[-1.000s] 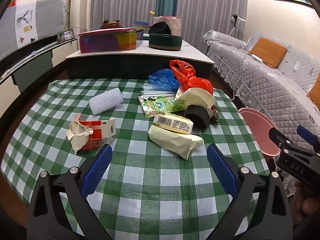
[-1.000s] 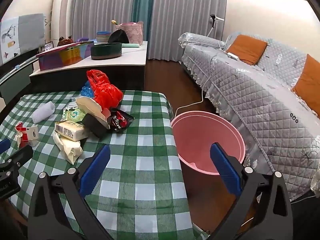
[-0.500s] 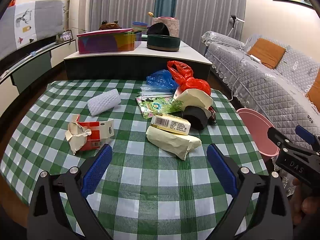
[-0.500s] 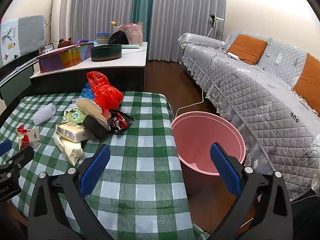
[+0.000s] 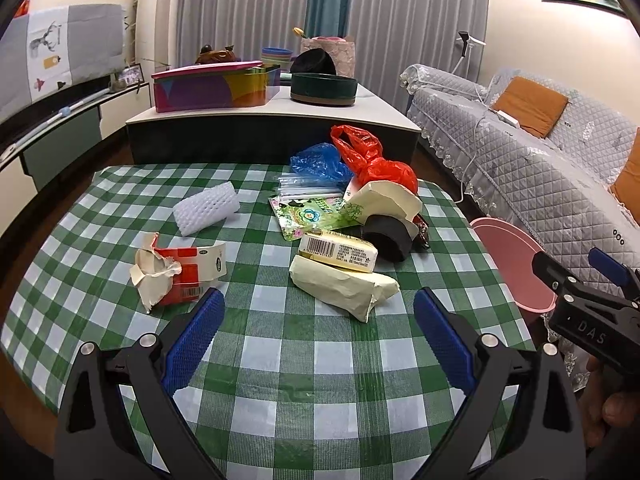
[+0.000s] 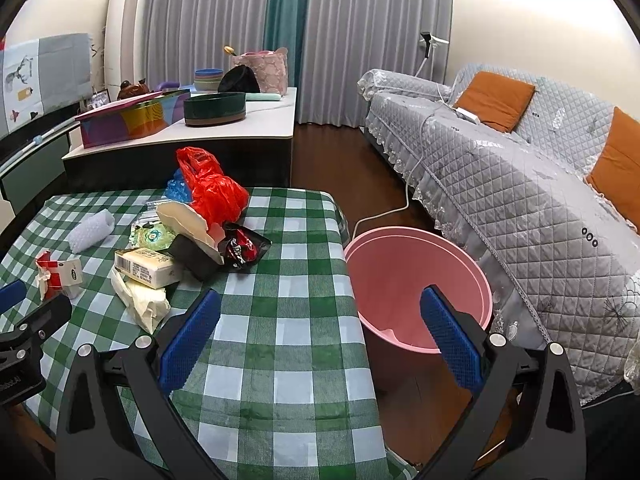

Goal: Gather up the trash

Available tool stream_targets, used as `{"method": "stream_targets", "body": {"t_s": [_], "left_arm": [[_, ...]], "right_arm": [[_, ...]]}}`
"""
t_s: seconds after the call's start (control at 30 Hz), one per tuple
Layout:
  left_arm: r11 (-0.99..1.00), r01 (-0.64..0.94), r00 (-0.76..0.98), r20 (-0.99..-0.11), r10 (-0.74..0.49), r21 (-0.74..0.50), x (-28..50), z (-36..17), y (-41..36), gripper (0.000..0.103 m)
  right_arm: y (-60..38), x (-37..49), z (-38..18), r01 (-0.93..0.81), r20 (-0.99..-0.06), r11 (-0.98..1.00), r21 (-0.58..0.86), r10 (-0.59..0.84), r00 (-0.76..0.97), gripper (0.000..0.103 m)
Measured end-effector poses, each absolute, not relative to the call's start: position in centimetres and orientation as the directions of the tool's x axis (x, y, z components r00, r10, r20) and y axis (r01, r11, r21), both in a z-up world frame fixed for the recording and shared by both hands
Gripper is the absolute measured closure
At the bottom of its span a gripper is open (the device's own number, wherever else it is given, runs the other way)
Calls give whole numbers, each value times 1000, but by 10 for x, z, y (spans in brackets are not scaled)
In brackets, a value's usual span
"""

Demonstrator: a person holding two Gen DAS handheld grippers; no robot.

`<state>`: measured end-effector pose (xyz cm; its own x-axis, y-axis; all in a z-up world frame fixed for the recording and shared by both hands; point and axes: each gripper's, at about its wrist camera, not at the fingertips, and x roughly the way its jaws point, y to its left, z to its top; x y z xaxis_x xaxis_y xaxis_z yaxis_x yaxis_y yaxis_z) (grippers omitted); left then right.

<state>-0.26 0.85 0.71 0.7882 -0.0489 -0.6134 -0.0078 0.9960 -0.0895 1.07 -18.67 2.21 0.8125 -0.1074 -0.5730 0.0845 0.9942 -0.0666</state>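
Trash lies on a green checked table [image 5: 280, 360]: a torn red and white carton [image 5: 180, 272], a white foam net [image 5: 206, 208], a cream wrapper [image 5: 344, 288] under a barcoded pack [image 5: 340, 250], a black cup [image 5: 386, 236], a red bag [image 5: 376, 164] and a blue bag [image 5: 320, 162]. My left gripper [image 5: 318, 332] hangs open over the near table, empty, short of the carton and the wrapper. My right gripper [image 6: 320, 330] is open and empty over the table's right edge, beside the pink bin [image 6: 416, 280].
The pink bin [image 5: 512, 264] stands on the floor right of the table, in front of a grey quilted sofa [image 6: 520, 184]. Behind the table a low cabinet [image 5: 272, 120] carries a colourful box and a dark round tin. A white cable runs across the floor.
Both grippers have drawn back and risen slightly, so the table and trash sit a little further off. Nothing on the table has moved and both stay open.
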Motion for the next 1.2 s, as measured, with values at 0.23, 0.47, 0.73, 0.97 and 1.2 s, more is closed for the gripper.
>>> {"method": "stream_targets", "body": {"t_s": [0.23, 0.47, 0.73, 0.97, 1.2], "left_arm": [[996, -7, 789, -613, -49, -89, -3, 7, 8, 11], [996, -7, 789, -612, -49, -89, -3, 7, 8, 11], [996, -6, 789, -612, -49, -89, -3, 7, 8, 11], [996, -8, 790, -612, -48, -88, -3, 7, 8, 11], [995, -7, 790, -611, -55, -98, -4, 6, 8, 12]], "right_arm": [[-185, 9, 23, 80, -562, 994, -68, -105, 821, 5], [-185, 8, 24, 80, -560, 995, -67, -104, 822, 5], [-185, 8, 24, 80, -558, 995, -67, -104, 824, 6], [-184, 9, 26, 78, -560, 995, -56, -96, 823, 6], [-183, 9, 26, 63, -562, 998, -27, -67, 825, 20]]}}
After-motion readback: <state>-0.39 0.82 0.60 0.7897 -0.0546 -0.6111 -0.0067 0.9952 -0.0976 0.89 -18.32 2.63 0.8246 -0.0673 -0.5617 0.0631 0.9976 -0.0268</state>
